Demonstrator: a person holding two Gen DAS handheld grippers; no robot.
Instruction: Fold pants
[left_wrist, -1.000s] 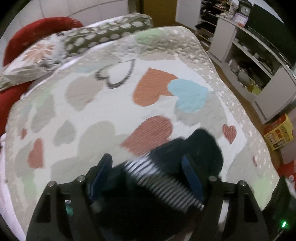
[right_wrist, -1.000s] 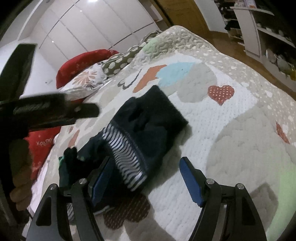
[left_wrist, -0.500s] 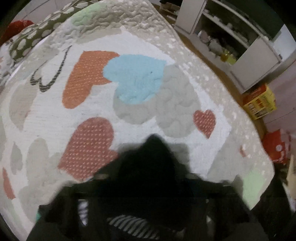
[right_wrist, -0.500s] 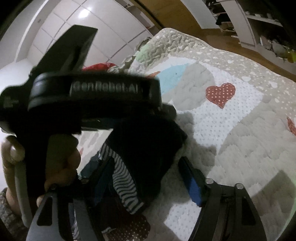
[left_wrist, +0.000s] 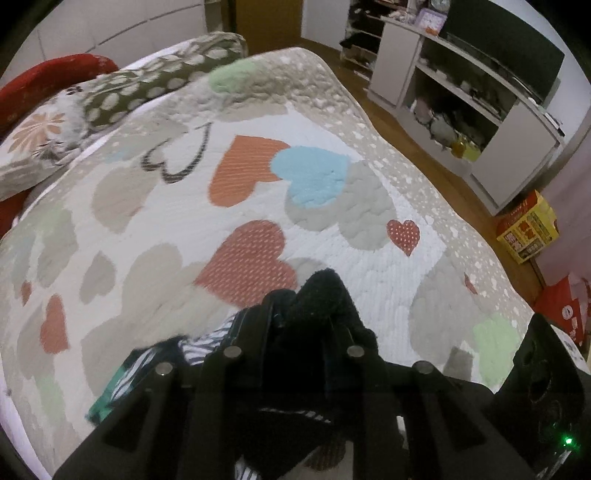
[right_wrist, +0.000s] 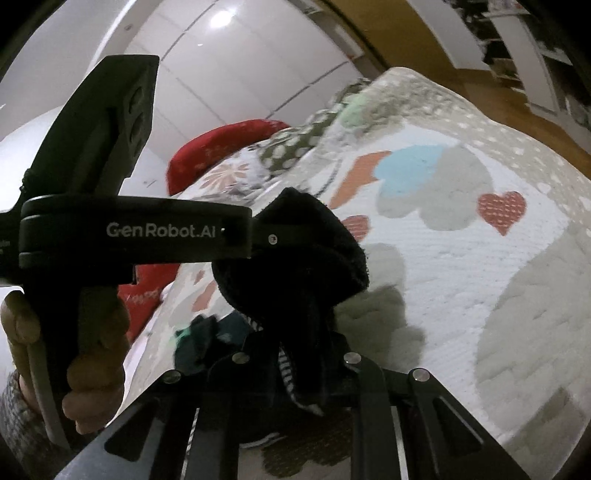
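You're lifting the dark pants (left_wrist: 325, 306) off the heart quilt (left_wrist: 155, 206), so keep both grips level and pull the fabric taut before laying the fold. Left gripper (left_wrist: 299, 325) and right gripper (right_wrist: 295, 354) are each clamped on a bunched fold, fabric sticking out past the jaws.

left gripper (left_wrist: 301, 325) fingertips: dark pants (left_wrist: 325, 299) fabric is covering them, so the pads are not showing.
right gripper (right_wrist: 295, 354) fingertips: the same bunched fabric is burying them in the right wrist view.
pants, lower part: the picture's bottom edge and the gripper bodies are cutting it off; the overall shape cannot be told.
shelf unit (left_wrist: 461, 85) contents: too small and dim to be identifying.
yellow box (left_wrist: 528, 232) print: too blurred to be reading.
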